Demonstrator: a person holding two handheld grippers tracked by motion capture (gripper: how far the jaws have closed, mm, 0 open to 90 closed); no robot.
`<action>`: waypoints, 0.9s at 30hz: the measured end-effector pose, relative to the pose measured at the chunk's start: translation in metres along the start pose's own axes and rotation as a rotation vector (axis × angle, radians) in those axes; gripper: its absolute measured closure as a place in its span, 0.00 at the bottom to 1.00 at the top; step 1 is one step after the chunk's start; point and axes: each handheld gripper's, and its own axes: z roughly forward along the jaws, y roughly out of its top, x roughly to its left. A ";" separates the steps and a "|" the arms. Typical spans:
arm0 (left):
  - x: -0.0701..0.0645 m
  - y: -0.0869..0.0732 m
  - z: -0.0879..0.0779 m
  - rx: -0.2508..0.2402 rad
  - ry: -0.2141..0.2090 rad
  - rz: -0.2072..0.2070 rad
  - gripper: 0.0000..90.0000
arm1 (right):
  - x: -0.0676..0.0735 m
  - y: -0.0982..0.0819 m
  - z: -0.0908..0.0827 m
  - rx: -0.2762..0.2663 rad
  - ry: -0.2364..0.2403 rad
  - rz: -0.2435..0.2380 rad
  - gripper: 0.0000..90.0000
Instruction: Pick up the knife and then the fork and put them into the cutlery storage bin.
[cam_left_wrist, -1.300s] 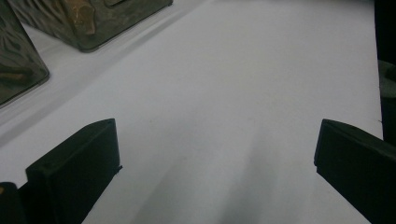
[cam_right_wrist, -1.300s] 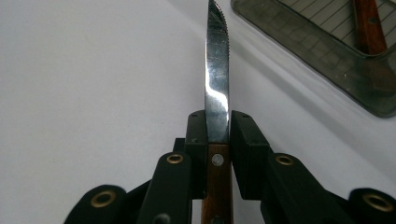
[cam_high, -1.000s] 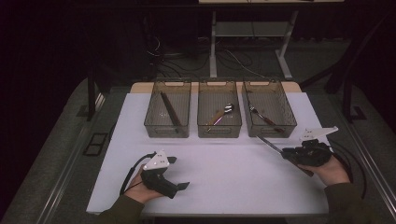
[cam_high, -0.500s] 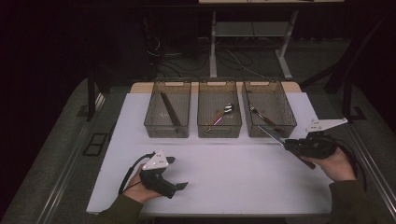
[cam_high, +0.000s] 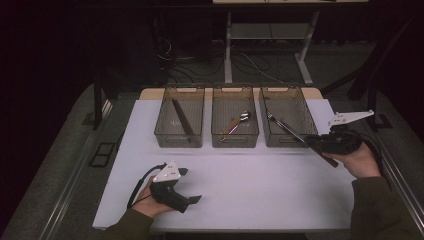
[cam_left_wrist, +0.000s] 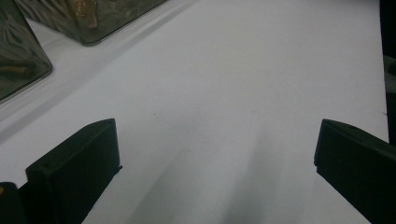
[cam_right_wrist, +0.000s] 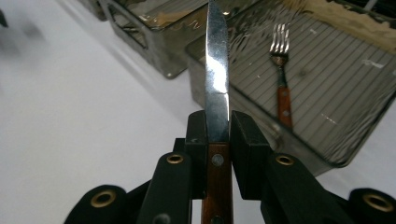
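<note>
My right gripper (cam_high: 320, 143), at the right edge of the high view, clamps a wood-handled knife (cam_right_wrist: 217, 100) where blade meets handle, the blade reaching up-left over the near rim of the right-hand bin (cam_high: 287, 140). A second ago that gripper sat lower in the frame, the knife just short of the bin; it has since risen and swung toward it. In the right gripper view a fork (cam_right_wrist: 281, 74) lies on the bin's ribbed floor, to the right of the blade. My left gripper (cam_high: 186, 197), lower left, has not moved, its jaws spread wide over the bare white table (cam_high: 260, 185).
</note>
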 end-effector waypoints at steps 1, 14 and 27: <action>0.000 0.000 0.000 0.001 -0.001 0.000 0.00 | -0.002 0.003 0.000 -0.002 -0.004 0.002 0.86; 0.000 0.001 0.000 -0.004 -0.005 0.003 0.00 | -0.024 0.037 0.014 0.017 -0.063 0.037 0.86; 0.000 0.001 -0.001 -0.011 -0.009 0.005 0.00 | -0.047 0.072 0.048 0.031 -0.083 0.073 0.86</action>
